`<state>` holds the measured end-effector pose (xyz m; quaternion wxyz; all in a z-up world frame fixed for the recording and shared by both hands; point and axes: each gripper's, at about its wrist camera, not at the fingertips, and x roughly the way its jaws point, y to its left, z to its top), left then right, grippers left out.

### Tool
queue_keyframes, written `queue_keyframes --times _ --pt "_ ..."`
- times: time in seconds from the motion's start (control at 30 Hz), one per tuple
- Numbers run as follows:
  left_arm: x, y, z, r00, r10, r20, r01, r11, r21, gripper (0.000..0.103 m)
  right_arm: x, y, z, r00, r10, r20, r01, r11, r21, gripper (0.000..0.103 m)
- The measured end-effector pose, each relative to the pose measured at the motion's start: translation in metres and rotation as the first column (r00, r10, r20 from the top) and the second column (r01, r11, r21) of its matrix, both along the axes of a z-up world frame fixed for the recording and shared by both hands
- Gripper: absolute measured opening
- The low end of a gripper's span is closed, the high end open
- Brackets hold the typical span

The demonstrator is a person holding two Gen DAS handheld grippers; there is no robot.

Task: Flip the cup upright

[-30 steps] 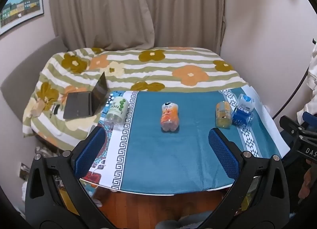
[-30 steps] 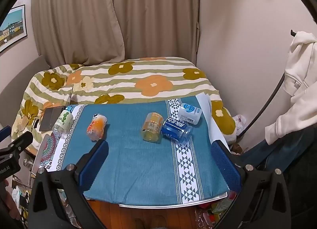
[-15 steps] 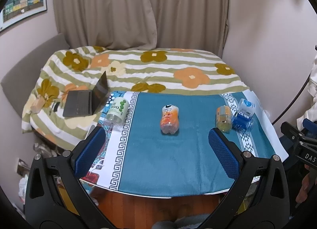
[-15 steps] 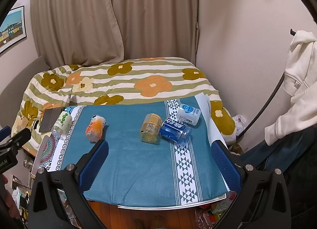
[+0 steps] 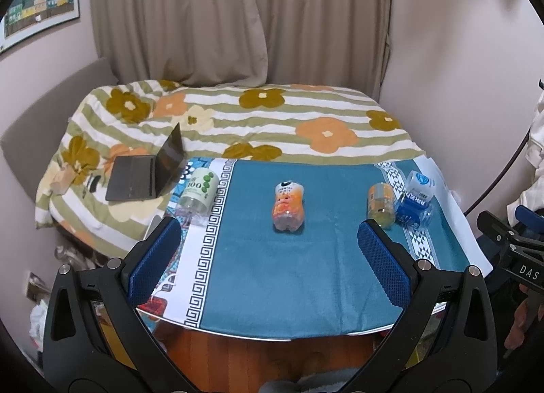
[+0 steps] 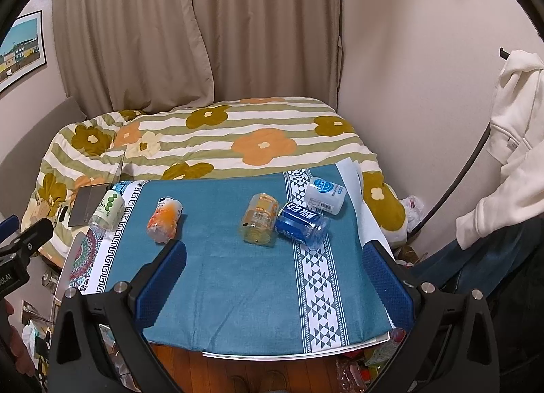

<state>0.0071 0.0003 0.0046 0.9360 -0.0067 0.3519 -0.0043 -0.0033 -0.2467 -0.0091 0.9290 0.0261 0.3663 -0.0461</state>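
Several cup-like bottles lie on their sides on a table with a teal cloth (image 5: 278,263) (image 6: 238,277). An orange one (image 5: 288,206) (image 6: 164,219) lies near the middle. A yellow one (image 5: 381,204) (image 6: 260,218) lies beside a blue one (image 5: 413,209) (image 6: 302,224) and a white one (image 5: 420,184) (image 6: 324,194) at the right. A green-labelled one (image 5: 198,190) (image 6: 107,209) lies at the left edge. My left gripper (image 5: 268,257) and right gripper (image 6: 273,277) are both open, empty, held above the table's near edge.
A bed with a flowered cover (image 5: 258,121) stands behind the table, with an open laptop (image 5: 149,173) on it. A white hoodie (image 6: 510,141) hangs at the right. Wooden floor (image 5: 272,355) shows below the table's front edge.
Both grippers have drawn back and risen slightly, so the table and bottles look a little farther away. Nothing on the table has moved.
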Motion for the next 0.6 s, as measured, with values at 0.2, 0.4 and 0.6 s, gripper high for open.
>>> queue_keyframes --times 0.2,0.4,0.6 --pt "-0.0001 0.0008 -0.0011 1.000 0.003 -0.002 -0.003 1.000 0.000 0.103 -0.0003 0.0005 -0.0005 1.000 0.001 0.001 -0.001 1.000 0.000 0.103" --pt "-0.0003 0.0026 -0.0010 1.000 0.003 0.000 -0.003 1.000 0.001 0.103 0.0000 0.0011 -0.0001 1.000 0.000 0.001 0.000 1.000 -0.001 0.103" --pt "-0.0003 0.0023 -0.0012 1.000 0.003 0.000 -0.003 1.000 0.001 0.103 -0.0010 0.0034 -0.0001 1.000 0.000 0.003 0.000 1.000 -0.001 0.103"
